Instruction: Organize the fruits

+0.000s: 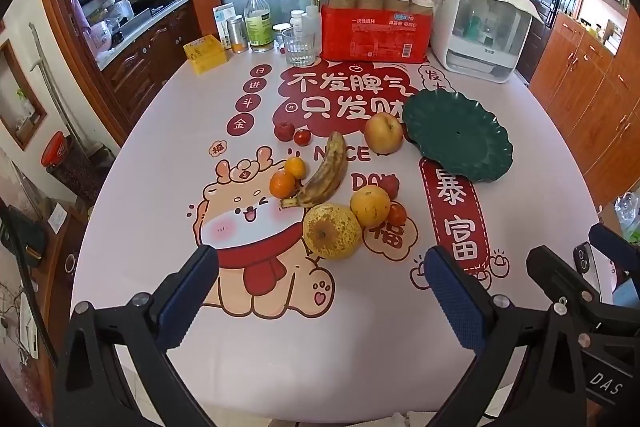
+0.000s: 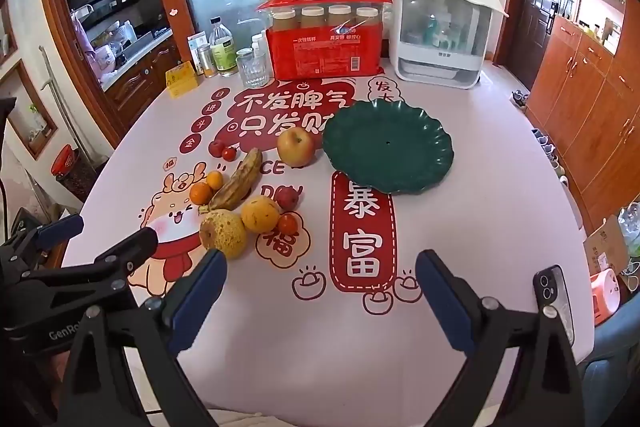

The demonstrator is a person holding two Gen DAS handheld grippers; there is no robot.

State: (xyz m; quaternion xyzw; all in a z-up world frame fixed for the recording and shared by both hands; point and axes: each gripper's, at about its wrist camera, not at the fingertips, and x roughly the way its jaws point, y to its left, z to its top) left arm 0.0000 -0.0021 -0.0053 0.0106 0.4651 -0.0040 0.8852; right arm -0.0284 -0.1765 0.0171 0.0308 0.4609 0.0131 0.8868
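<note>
Fruit lies loose on the printed tablecloth: a spotted pear [image 1: 332,231] [image 2: 223,233], an orange [image 1: 370,205] [image 2: 260,214], a browned banana [image 1: 322,175] [image 2: 237,181], an apple [image 1: 383,133] [image 2: 296,147], two small tangerines [image 1: 282,184] [image 2: 201,193] and small red fruits [image 1: 284,130] [image 2: 287,224]. An empty dark green scalloped plate [image 1: 460,135] [image 2: 386,145] stands to the right of them. My left gripper [image 1: 320,291] is open and empty, just short of the pear. My right gripper [image 2: 320,299] is open and empty, nearer the table's front edge.
At the table's back stand a red pack of paper cups [image 1: 374,27] [image 2: 326,47], a white cabinet appliance [image 1: 478,27] [image 2: 440,35], a glass [image 1: 299,47] [image 2: 252,69], bottles [image 1: 258,21] and a yellow box [image 1: 205,53] [image 2: 182,79]. Wooden cabinets line the right.
</note>
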